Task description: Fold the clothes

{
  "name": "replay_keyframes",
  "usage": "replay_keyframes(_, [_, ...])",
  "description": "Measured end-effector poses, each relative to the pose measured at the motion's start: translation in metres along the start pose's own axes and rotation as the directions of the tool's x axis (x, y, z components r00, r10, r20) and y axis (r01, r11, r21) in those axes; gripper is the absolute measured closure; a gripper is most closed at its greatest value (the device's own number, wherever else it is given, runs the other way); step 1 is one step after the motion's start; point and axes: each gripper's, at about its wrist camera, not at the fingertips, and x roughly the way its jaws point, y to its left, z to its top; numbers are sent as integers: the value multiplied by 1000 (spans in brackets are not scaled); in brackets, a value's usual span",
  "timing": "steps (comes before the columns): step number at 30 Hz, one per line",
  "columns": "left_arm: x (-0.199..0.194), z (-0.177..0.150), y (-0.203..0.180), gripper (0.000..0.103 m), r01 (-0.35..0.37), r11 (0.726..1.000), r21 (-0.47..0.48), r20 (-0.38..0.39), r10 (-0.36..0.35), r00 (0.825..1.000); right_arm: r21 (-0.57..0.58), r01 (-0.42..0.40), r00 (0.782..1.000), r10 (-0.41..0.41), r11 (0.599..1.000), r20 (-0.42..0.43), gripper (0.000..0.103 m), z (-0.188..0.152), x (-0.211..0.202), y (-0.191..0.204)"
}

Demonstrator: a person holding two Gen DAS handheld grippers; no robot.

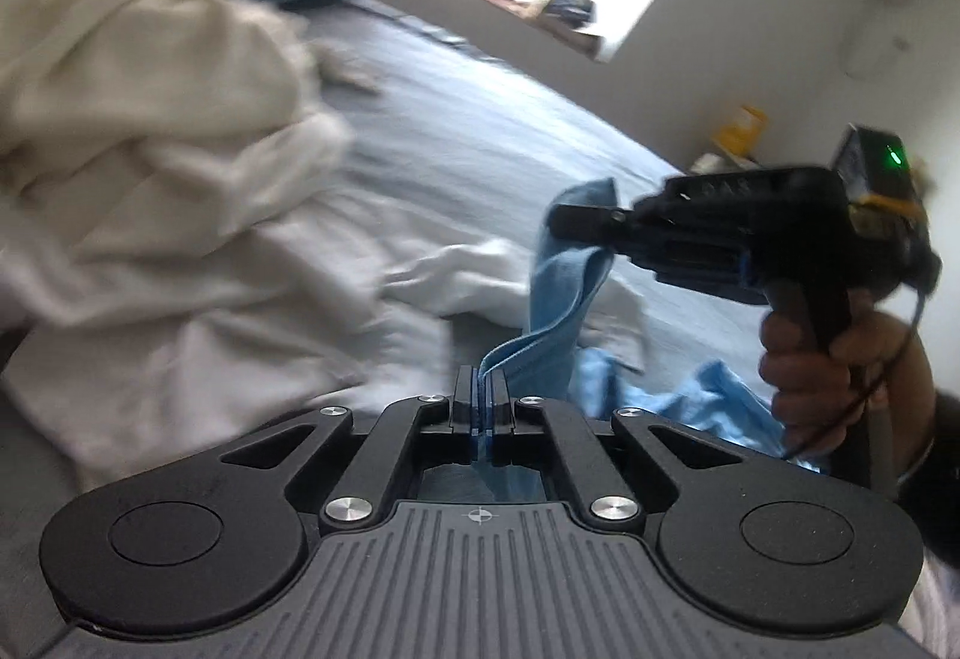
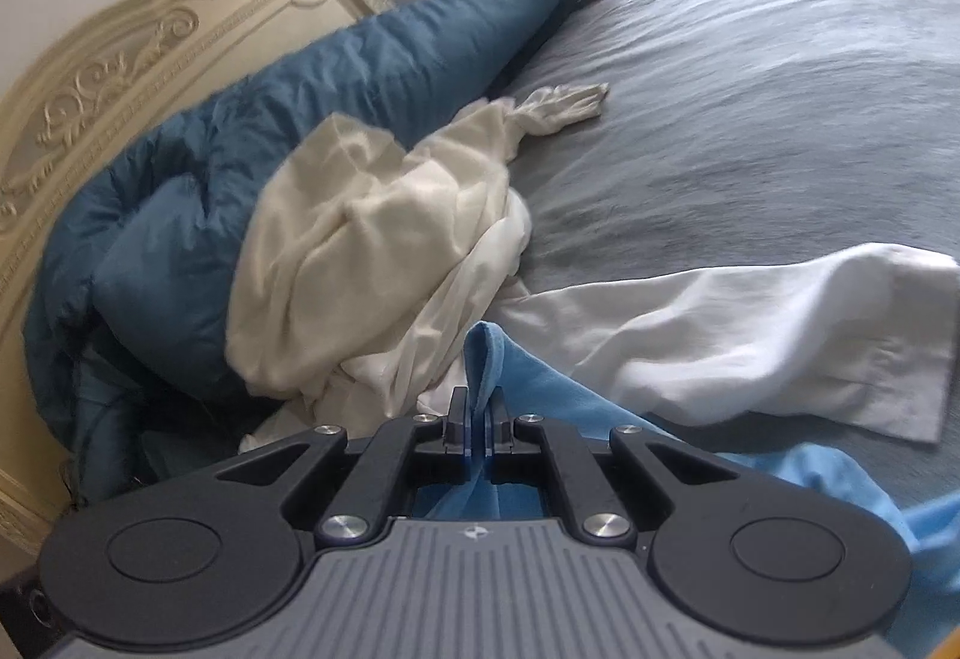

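Over the grey bed sheet (image 2: 750, 119), both grippers are clamped on the light blue garment (image 1: 558, 311) – the left gripper (image 1: 482, 389) pinching one fold, the right gripper (image 2: 477, 413) another – with a cream cloth heap (image 2: 360, 239) just beside it

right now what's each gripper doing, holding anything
left gripper: closed on the light blue garment
right gripper: closed on the same light blue garment

Clothes heap (image 2: 372, 251) on bed (image 2: 750, 119), against pillow (image 2: 336, 77); headboard (image 2: 120, 77) behind pillow.
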Motion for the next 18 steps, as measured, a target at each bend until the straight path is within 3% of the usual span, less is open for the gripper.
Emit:
replay_keyframes(4, [-1,-4,27,103,-55,996,-75,-17,54,998,-50,24,999,-26,998,-42,98,-3,36,11])
replay_keyframes(12, [1,-24,56,103,-123,984,-128,-76,114,991,-223,53,993,-75,973,-92,98,-22,97,39])
replay_keyframes(15, [6,-28,66,103,-149,977,-151,-97,135,986,-264,76,986,-113,962,-125,95,-31,121,42])
replay_keyframes(18, [11,-31,71,103,-169,972,-160,-116,152,982,-214,72,983,-105,974,-149,85,-29,135,35])
